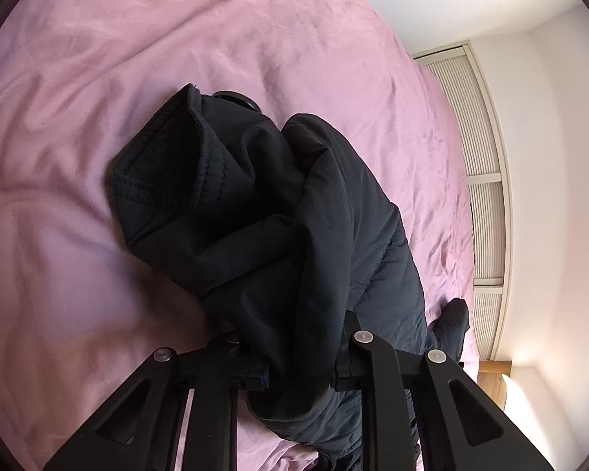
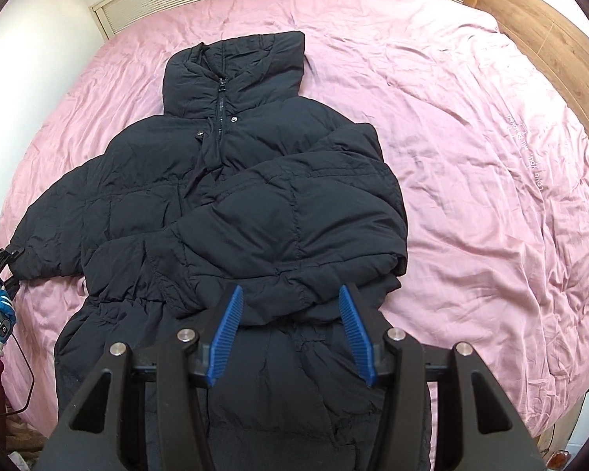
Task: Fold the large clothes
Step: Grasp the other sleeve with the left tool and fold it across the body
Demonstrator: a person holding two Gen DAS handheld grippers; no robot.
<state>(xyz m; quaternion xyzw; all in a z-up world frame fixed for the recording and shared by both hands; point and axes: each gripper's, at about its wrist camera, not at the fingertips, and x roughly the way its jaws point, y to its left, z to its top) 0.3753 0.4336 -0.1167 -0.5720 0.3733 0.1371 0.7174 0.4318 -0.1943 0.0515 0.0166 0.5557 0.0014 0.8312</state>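
Blue-padded right gripper [image 2: 290, 329] gapes wide over black puffer jacket [image 2: 231, 196]; left gripper [image 1: 294, 369], at nine o'clock, clamps its sleeve [image 1: 255, 204]

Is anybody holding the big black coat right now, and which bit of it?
The left gripper is shut on the black coat, pinching the cuff end of its sleeve. The right gripper is open above the coat and holds nothing.

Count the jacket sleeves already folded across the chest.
1. One sleeve lies folded across the jacket front. The other sleeve is still stretched out sideways, its cuff in the left gripper.
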